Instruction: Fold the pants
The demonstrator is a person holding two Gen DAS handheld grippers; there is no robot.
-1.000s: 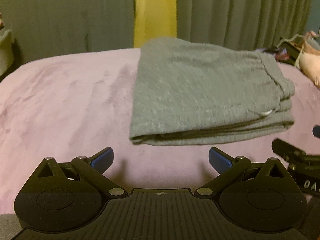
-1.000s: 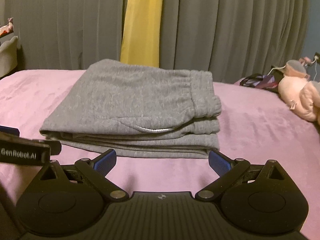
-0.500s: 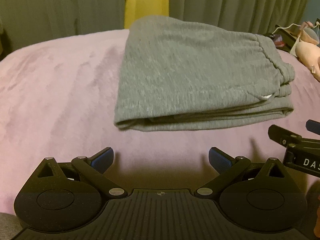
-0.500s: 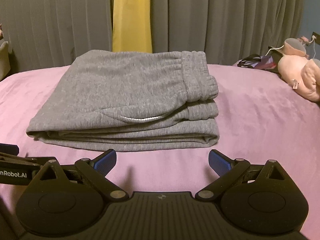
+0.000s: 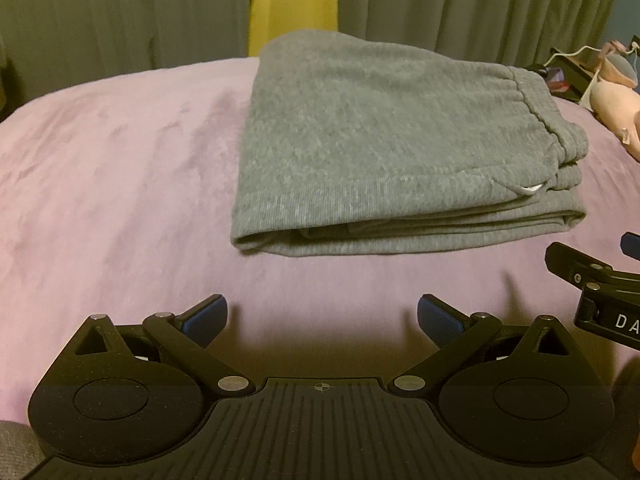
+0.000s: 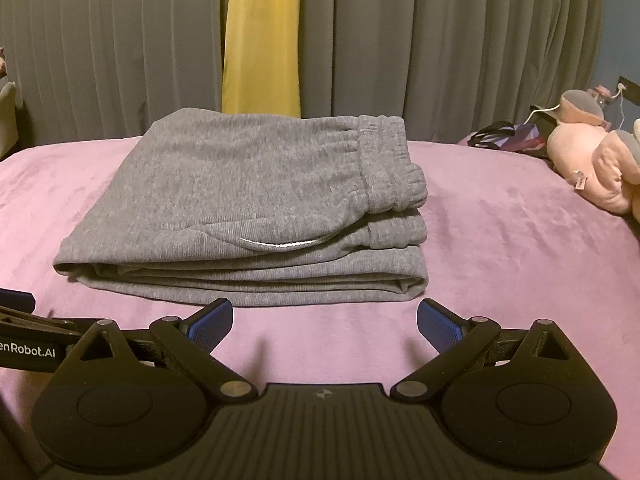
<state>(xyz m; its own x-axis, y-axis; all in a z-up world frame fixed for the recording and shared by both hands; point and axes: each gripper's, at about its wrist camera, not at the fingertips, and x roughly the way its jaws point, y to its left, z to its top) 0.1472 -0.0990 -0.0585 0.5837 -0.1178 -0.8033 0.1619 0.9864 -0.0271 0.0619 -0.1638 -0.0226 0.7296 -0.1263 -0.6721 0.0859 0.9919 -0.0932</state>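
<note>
Your left hand-held gripper [image 5: 322,320] is released, its blue-padded fingers [image 5: 206,320] spread wide with nothing between them, hovering over bare blanket short of the pants. Your right hand-held gripper [image 6: 325,320] is likewise released, its blue pads [image 6: 438,324] apart and empty, pointing at the near edge of the pants without touching it. In the left wrist view the right tool's black finger shows at the right edge; in the right wrist view the left tool, with white lettering on its side, shows at the left edge, so you hold the two side by side.

Just ahead of both, the grey pants [image 6: 256,200] lie folded into a flat, layered rectangle on the pink-purple blanket [image 6: 500,248] of the bed. The elastic waistband [image 6: 394,168] sits at the right end of the stack, on top. A curved pocket opening with a pale edge [image 6: 280,245] runs across the upper layer near the front. The stacked folded edges face you, and the rounded fold is at the left end.

Well to the right of the pants, a pink plush toy [image 6: 596,168] rests on the bed, with what may be a dark strap or bag [image 6: 496,136] behind it, too small to tell. Grey pleated curtains [image 6: 460,40] hang behind, with a yellow strip [image 6: 262,36] between them.
</note>
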